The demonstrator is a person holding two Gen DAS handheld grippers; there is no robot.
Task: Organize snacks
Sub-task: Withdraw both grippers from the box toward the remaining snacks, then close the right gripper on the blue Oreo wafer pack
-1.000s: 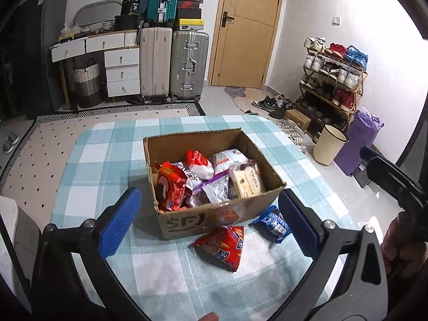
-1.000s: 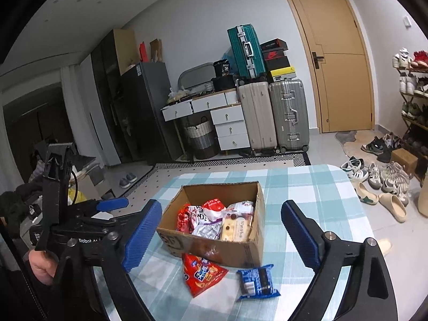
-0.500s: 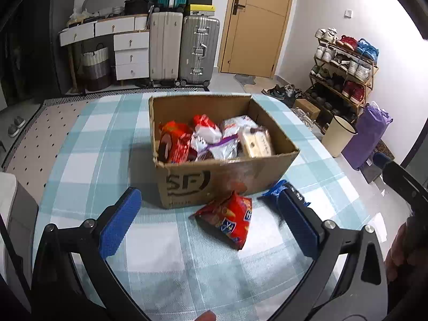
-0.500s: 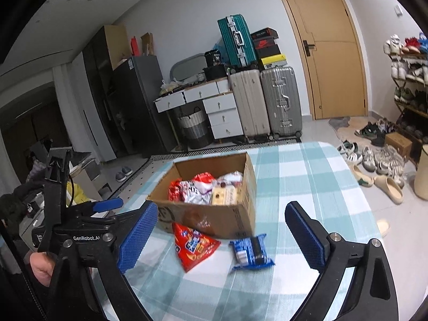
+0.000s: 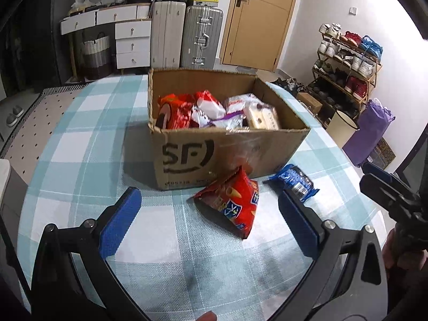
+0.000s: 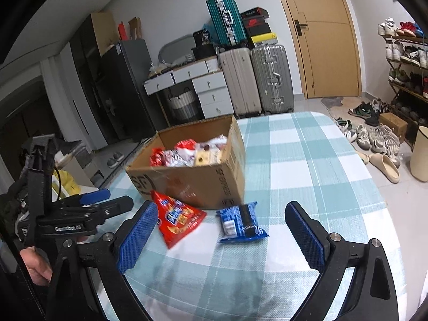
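Left claw [image 5: 208,219]: jaws spread wide, nothing between the blue pads [image 5: 120,220], tilted down over the near part of the worktop [image 5: 80,144], which is covered by a teal-and-white checked cloth. Right claw [image 6: 222,238]: jaws likewise wide apart, holding nothing, angled down at the same worktop from the right side; its body also shows at the right edge of the left wrist view, gripped by a hand [image 5: 404,256]. Red snack bag [image 5: 231,203] lies flat on the cloth ahead of the left claw, between the lines of its two pads, not touched by either. Blue cookie pack [image 6: 240,222] lies just beside the red bag, on its right; in the right wrist view it sits ahead of the right claw, between the lines of its pads, no contact. Both packs are outside the box, close against its near wall. Cardboard box [image 5: 227,149], open-topped, black "SF" printed on the front, stands mid-worktop just behind the two loose packs. Inside: several packets piled together, red ones at left, white and purple in the middle, a pale cream pack at right; exact count not readable. Beyond the worktop: two upright suitcases [image 5: 187,34], a white drawer unit [image 5: 132,40], a wooden door [image 5: 259,18], and a shoe rack [image 5: 347,64] along the right wall.
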